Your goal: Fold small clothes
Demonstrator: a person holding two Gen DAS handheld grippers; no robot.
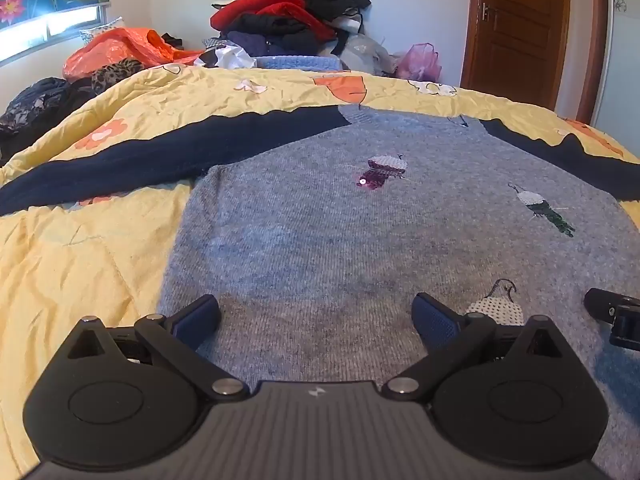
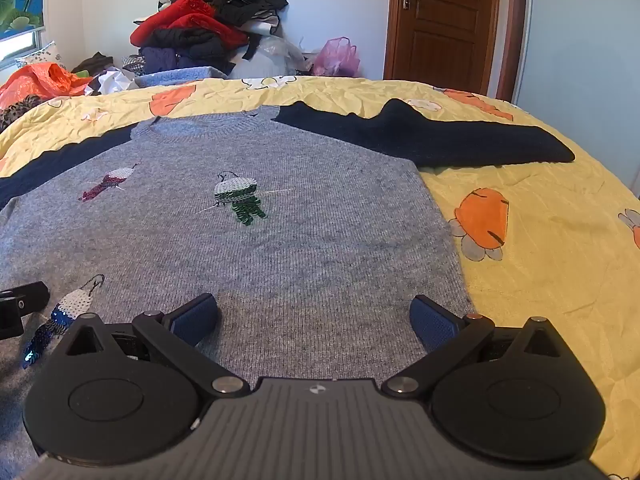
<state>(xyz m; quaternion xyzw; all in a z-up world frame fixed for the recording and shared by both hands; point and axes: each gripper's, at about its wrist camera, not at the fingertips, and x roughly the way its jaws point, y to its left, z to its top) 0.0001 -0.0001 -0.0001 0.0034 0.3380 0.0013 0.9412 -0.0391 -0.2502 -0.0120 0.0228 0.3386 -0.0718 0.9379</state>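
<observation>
A small grey knit sweater (image 1: 340, 240) with sequin birds and navy sleeves lies flat, front up, on a yellow quilt (image 1: 80, 260); it also shows in the right wrist view (image 2: 260, 248). Its left sleeve (image 1: 160, 156) and right sleeve (image 2: 440, 136) are spread outward. My left gripper (image 1: 316, 316) is open, low over the sweater's lower left part. My right gripper (image 2: 314, 314) is open, low over the lower right part near the side edge. Each gripper's tip shows in the other view: the right gripper (image 1: 612, 316) and the left gripper (image 2: 20, 304).
A tall pile of red, black and dark clothes (image 1: 288, 12) stands beyond the bed's far edge, with an orange bag (image 1: 120, 50) and a pink bag (image 2: 336, 56). A wooden door (image 2: 444, 20) is at the back right. Quilt (image 2: 540, 240) extends right of the sweater.
</observation>
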